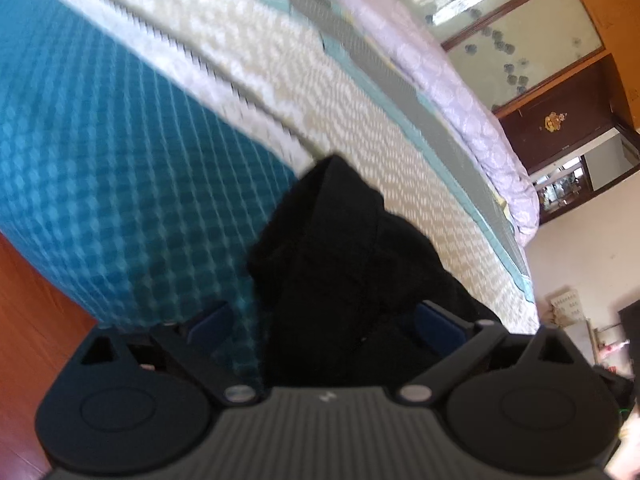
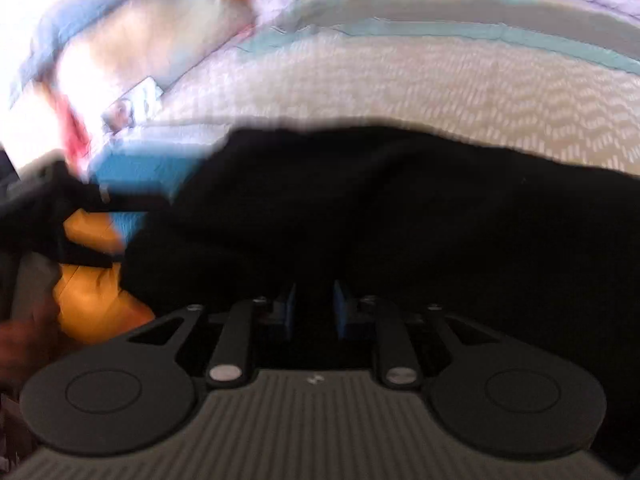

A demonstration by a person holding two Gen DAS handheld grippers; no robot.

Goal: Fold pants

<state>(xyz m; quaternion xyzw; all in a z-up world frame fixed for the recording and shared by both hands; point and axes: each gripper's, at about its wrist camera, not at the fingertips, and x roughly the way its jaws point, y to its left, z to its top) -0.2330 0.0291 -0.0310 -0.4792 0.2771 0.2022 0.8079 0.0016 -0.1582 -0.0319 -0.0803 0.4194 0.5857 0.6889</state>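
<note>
Black cloth of the pants [image 2: 380, 208] is filling the near half of the right wrist view, and the right gripper [image 2: 314, 312] is sitting with its jaws drawn close together, dark fabric appearing to run between the blue pads [image 2: 289, 312]; blur is making it hard to tell whether they are actually pinching it. Over in the left wrist view, the left gripper [image 1: 324, 320] is standing with its jaws wide apart, a bunched fold of the pants [image 1: 352, 264] lying between them but not being pressed.

Beneath the pants, the bed [image 1: 320, 112] is carrying them near its edge, part on the cream cover, part hanging toward the teal side [image 1: 120, 152]. The garment is looking heaped and creased, not flat or squared, so the fold is seemingly at an early or middle stage. Spreading, aligning the legs and doubling them over are probably all waiting to be done.
</note>
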